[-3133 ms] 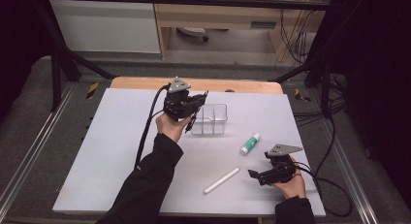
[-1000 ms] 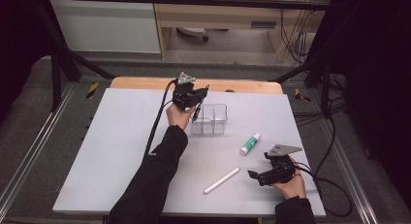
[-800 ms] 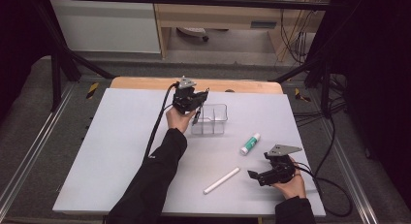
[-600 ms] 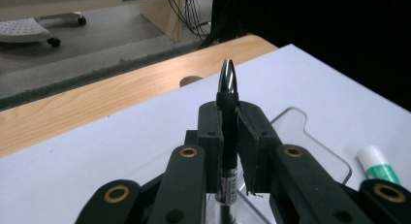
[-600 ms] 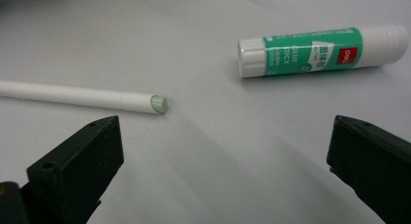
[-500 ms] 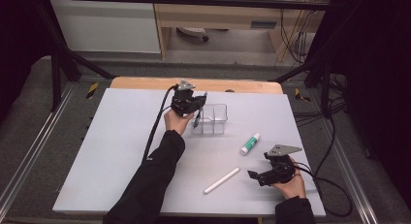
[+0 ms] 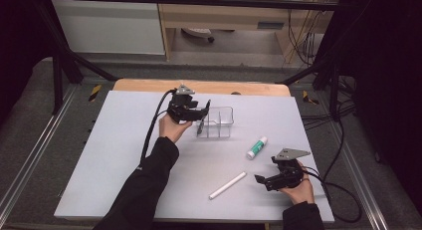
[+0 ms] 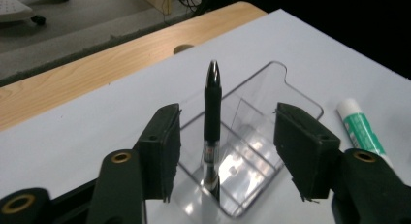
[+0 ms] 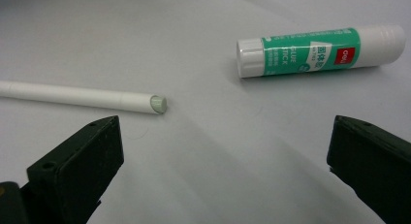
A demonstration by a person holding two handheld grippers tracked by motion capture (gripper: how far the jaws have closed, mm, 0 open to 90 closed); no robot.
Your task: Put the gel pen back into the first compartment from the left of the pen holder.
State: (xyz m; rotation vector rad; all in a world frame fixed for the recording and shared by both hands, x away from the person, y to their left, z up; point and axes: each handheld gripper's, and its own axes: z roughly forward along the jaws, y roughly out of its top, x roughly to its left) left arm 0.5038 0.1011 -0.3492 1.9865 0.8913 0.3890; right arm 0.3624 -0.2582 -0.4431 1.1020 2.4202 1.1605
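A black pen (image 8: 212,112) stands upright, leaning, in the near compartment of a clear plastic organizer (image 8: 295,88) at the table's far middle (image 7: 226,110). My left gripper (image 8: 228,156) sits just left of the organizer (image 7: 201,116). Its jaws have just been opening, and the pen stands between them with a gap on each side. My right gripper (image 7: 261,180) rests open near the front right (image 9: 225,156). A white pen (image 9: 82,99) lies ahead to its left and a green-and-white glue stick (image 9: 320,52) ahead to its right.
The white table mat (image 7: 109,160) lies on a wooden top (image 7: 149,85) that shows at the far edge. The white pen (image 7: 227,185) and glue stick (image 7: 257,147) lie between the organizer and my right hand. Black cables (image 7: 152,130) trail from both grippers.
My left gripper's jaws have opened off the black pen, which now stands in the organizer, and the hand has drawn back a little to the left. The right gripper has not moved.
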